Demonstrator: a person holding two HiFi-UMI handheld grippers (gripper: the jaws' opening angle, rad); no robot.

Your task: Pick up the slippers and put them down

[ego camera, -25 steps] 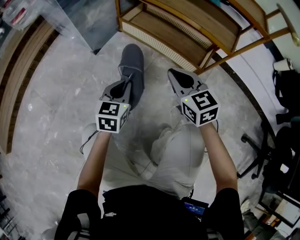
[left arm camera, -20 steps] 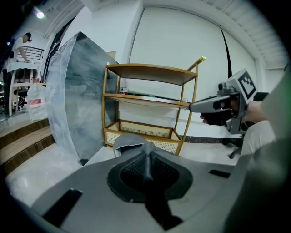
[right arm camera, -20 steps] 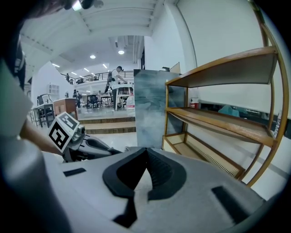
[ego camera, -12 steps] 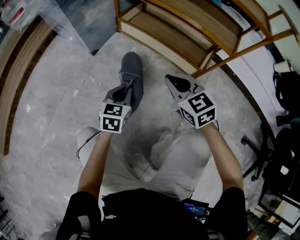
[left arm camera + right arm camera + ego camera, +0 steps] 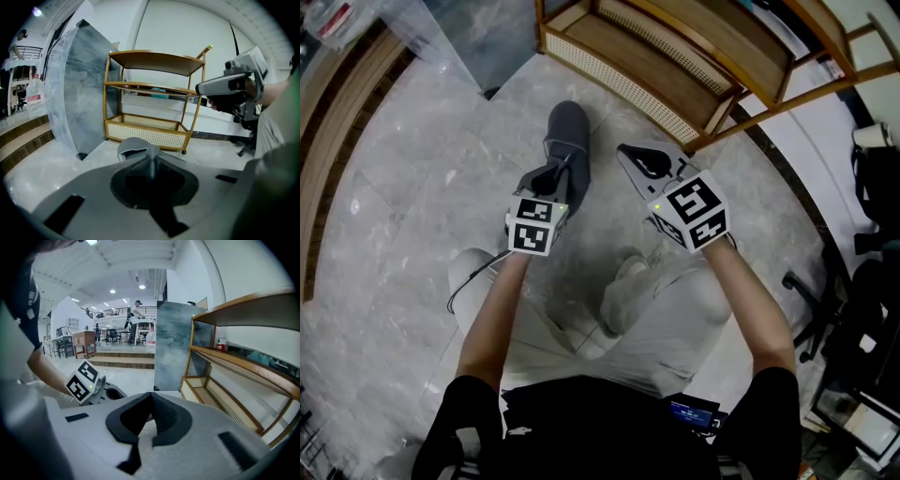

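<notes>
A dark grey slipper (image 5: 567, 131) lies lengthwise in front of the person, toe toward the shelf cart. My left gripper (image 5: 553, 174) is shut on the slipper's near edge. In the left gripper view the pinched grey fabric rises into a fold at the tips, with the slipper (image 5: 133, 145) just beyond them. Whether the slipper rests on the floor or hangs just above it I cannot tell. My right gripper (image 5: 624, 152) is to the right of the slipper, apart from it, shut with nothing held; its pads (image 5: 161, 413) meet at the tip. No second slipper is in view.
A wooden shelf cart (image 5: 675, 66) with a rattan bottom shelf stands just beyond the slipper. A grey wrapped panel (image 5: 79, 93) leans to the cart's left. Wooden steps (image 5: 337, 141) run along the left. An office chair base (image 5: 811, 309) is at the right. The person's knees and shoe (image 5: 473, 272) are below the grippers.
Both grippers have sunk toward the floor, and the slipper has gone down with the left one. The right gripper has also rolled a little.
</notes>
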